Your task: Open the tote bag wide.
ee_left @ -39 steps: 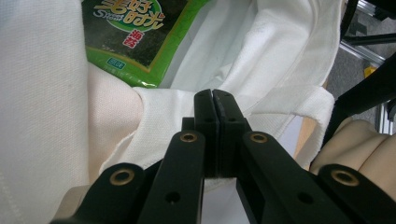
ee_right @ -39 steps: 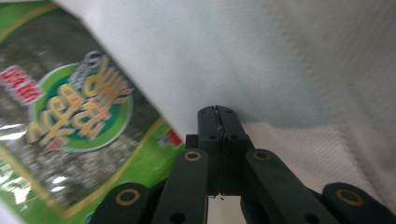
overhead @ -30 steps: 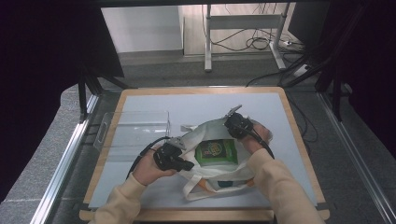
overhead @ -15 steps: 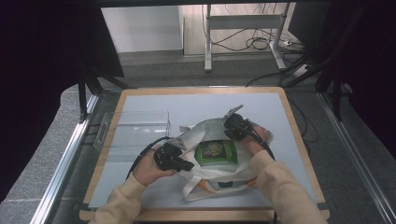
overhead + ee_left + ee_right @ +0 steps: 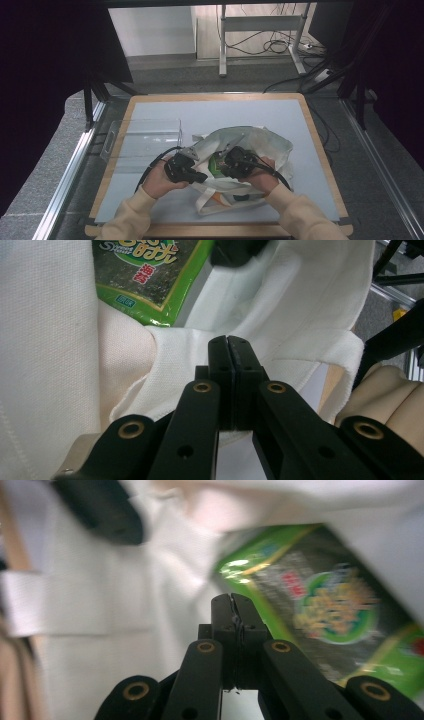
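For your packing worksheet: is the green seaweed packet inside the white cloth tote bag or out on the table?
Inside. The green seaweed packet lies within the white cloth tote bag, whose fabric surrounds it in both gripper views.

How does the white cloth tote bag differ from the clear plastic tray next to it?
The white cloth tote bag is soft, crumpled and opaque; the clear plastic tray is rigid, boxy and see-through. The bag holds a green packet; nothing is visible in the tray. Both rest on the table.

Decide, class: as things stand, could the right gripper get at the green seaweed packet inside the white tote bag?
Probably yes: the seaweed packet lies uncovered in the tote bag's open mouth, just beside the right gripper; its shut jaws must open first.
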Demonstrator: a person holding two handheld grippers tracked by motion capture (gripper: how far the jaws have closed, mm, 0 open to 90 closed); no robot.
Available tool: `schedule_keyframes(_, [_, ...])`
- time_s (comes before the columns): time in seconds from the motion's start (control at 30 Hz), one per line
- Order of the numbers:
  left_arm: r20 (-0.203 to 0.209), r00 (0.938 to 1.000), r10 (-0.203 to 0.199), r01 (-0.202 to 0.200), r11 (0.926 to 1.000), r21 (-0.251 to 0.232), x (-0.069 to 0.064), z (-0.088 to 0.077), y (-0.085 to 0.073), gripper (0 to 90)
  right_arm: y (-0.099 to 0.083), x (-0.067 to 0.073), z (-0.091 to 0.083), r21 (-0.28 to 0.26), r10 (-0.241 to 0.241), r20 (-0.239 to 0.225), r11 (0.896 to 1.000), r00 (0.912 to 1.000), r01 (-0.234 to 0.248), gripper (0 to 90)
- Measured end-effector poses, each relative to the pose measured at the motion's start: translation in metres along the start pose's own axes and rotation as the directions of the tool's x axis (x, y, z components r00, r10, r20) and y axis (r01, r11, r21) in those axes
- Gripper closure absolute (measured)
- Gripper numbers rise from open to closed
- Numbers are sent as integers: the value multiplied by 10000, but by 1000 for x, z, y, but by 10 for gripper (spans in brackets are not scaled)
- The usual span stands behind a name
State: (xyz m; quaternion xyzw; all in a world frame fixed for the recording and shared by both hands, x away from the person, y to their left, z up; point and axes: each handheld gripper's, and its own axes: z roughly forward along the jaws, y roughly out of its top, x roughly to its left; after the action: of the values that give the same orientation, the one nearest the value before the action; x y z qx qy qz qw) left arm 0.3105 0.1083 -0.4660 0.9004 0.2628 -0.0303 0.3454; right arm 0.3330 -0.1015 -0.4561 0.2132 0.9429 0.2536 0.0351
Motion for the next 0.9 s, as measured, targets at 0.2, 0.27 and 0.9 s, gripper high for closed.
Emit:
schedule_keyframes(0.2, [-14,10000,-19,19,10000,10,0,1,0,895,-1,15,6,361,-467,-215,9982,9987,475,891])
schedule_keyframes(0.27, [-58,10000,9,-9,10000,31,0,1,-1,895,-2,16,7,416,-471,-280,9980,9985,482,892])
schedule_keyframes(0.9, [-127,9999,-18,20,9998,200,1,3,-3,891,13,16,13,41,-219,-53,9998,9997,219,890])
